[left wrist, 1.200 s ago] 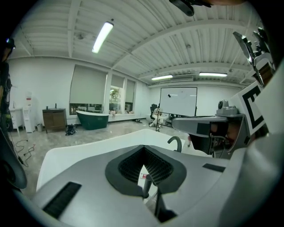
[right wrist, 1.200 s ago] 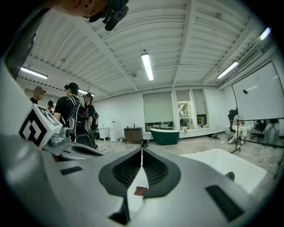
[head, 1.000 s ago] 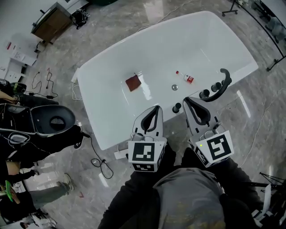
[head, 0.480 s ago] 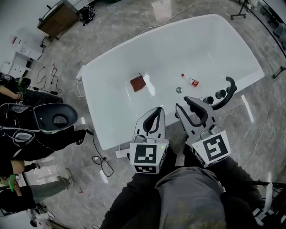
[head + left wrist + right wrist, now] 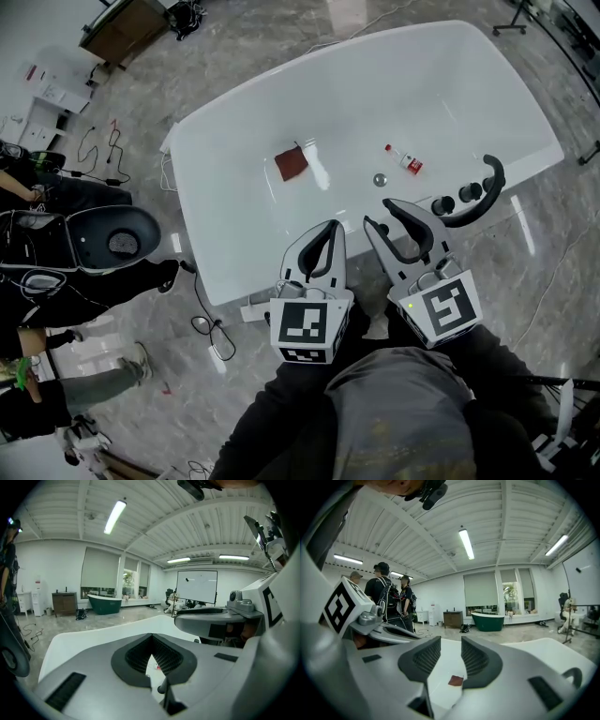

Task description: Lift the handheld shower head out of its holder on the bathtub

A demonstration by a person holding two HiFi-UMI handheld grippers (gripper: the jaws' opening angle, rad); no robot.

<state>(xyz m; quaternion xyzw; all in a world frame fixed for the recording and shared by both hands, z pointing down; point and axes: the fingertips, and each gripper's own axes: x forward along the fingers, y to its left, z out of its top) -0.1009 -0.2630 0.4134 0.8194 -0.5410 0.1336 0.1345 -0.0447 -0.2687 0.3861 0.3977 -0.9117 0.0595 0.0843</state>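
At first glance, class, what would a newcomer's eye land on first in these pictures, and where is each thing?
The big white bathtub fills the middle of the head view, a black handheld shower head curving on its right rim. At its near edge, the left gripper is shut and the right gripper has its jaws opening, empty.

Floor (image 5: 234, 56): grey marbled stone, glossy, with loose black cables (image 5: 212, 336).
Walls (image 5: 51, 569): plain white.
Ceiling (image 5: 511, 517): white ribbed panels carrying fluorescent tube lights (image 5: 466, 544).
Windows (image 5: 480, 589): a row, with pale blinds.
Furniture: dark green freestanding bathtub (image 5: 487, 621) below the windows, brown wooden cabinet (image 5: 453, 618) beside it, whiteboard (image 5: 197, 586).
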